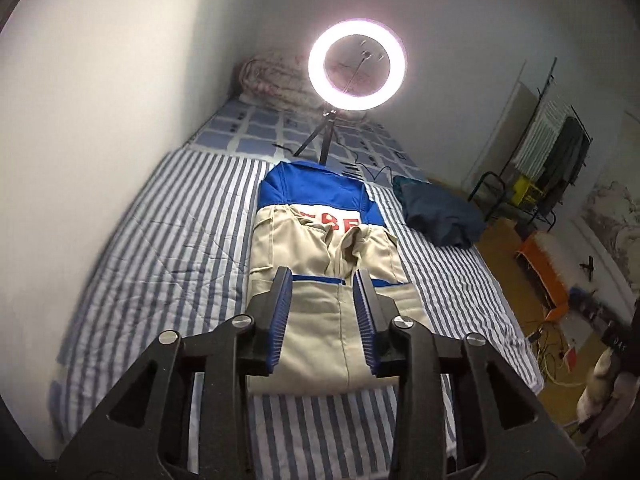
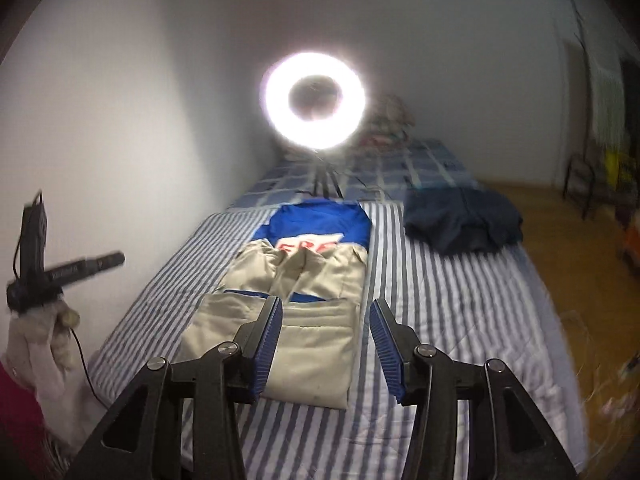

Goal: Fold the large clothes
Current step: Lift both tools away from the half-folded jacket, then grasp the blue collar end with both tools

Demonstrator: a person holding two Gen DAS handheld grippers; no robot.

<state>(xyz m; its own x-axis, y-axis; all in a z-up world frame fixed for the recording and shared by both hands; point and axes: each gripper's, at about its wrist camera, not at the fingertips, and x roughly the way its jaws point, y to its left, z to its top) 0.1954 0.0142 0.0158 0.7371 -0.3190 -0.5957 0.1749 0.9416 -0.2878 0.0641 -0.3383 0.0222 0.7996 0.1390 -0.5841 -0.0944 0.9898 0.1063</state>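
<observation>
A beige and blue jacket (image 1: 320, 320) with red letters lies flat on the striped bed, sleeves folded in and its lower part folded up over the middle. It also shows in the right wrist view (image 2: 304, 344). My left gripper (image 1: 323, 280) is open and empty, held above the jacket's folded lower part. My right gripper (image 2: 325, 308) is open and empty, above the jacket's right edge. Neither touches the cloth. The left gripper's handle (image 2: 36, 268) shows at the far left in a gloved hand.
The blue-striped bed (image 1: 160, 240) runs along a white wall on the left. A lit ring light (image 1: 357, 65) on a tripod stands at the bed's far end. A dark blue folded garment (image 1: 440, 212) lies at the bed's right. A rolled quilt (image 1: 272, 80) is behind. The floor at the right holds clutter.
</observation>
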